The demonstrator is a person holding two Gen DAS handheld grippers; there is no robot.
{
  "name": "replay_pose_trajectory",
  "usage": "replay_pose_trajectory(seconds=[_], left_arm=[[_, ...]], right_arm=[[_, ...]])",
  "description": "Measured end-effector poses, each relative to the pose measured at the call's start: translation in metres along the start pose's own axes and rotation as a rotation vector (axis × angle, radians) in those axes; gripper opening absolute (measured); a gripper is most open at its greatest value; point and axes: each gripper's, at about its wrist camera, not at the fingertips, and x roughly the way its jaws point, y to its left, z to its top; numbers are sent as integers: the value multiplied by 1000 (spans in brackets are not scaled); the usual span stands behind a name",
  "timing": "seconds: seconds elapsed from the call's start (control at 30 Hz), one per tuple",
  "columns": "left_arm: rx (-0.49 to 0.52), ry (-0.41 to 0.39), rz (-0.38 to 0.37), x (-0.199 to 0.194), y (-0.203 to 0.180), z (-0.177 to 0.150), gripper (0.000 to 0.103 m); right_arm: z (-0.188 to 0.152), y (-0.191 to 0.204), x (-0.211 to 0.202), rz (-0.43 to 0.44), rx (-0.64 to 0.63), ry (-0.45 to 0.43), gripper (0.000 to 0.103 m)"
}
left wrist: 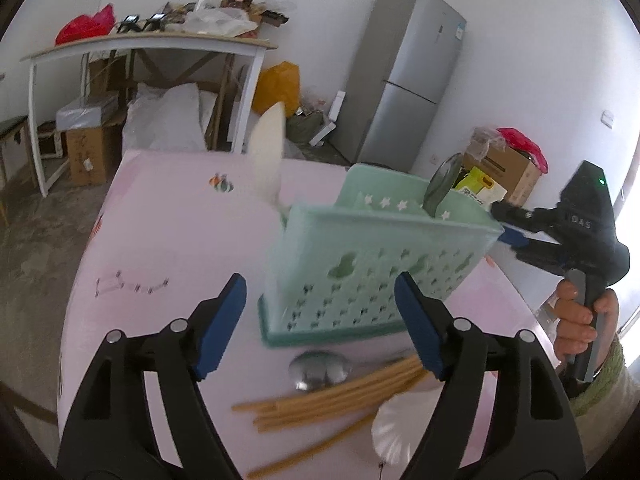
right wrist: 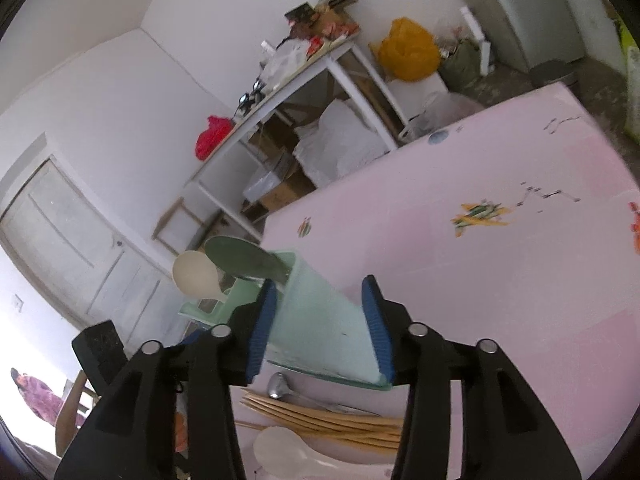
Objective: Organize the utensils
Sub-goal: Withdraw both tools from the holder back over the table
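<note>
Evidently the mint-green perforated plastic caddy (left wrist: 372,264) is best kept steady, judging by its tilt, while loose utensils are loaded. Nearest, at lower centre, bamboo chopsticks (left wrist: 332,400) and a steel spoon (left wrist: 320,368) lie on the pink worktop (left wrist: 168,240) between the spread left gripper (left wrist: 320,312) fingers. Beyond, the caddy's end is straddled, seemingly pinched, by the right gripper (right wrist: 320,320).

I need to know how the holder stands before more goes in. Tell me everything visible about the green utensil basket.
The green utensil basket looks like pale mint plastic, with heart and small cut-outs in its front wall and white stars on a taller back panel. It tilts, not sitting flat on the pink table. The right gripper straddles its end wall. A cream paddle and a dark spoon stand inside.
</note>
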Motion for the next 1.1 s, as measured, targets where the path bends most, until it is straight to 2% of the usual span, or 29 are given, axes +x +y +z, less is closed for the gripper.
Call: replay_pose_trajectory(seconds=[0.2,0.37,0.5,0.67,0.73,0.83,0.9,0.97,1.1], left_arm=[[-46,26,9,-24,6,-16,79],[-40,60,20,-37,-1,-29,82],[-23,146,25,-39,-14,-51,82],[-44,245,-5,-36,-26,-78,82],[-56,273,12,-34,-28,-87,82],[-64,311,20,-27,-30,-97,83],[-64,354,25,-20,-33,-105,83],[-31,345,49,-19,-38,-110,84],[7,346,82,-17,-45,-114,88]], right_arm=[[-14,6,-36,-86,-70,-43,47],[-37,28,-50,-168,-188,-15,57],[-71,42,-46,-239,-267,67,62],[-118,38,-28,-317,-281,224,63],[-130,36,-26,-356,-287,260,63],[-144,31,-29,-401,-292,279,71],[-149,29,-27,-442,-308,294,71],[-154,27,-26,-467,-327,305,72],[-160,24,-23,-512,-357,315,79]])
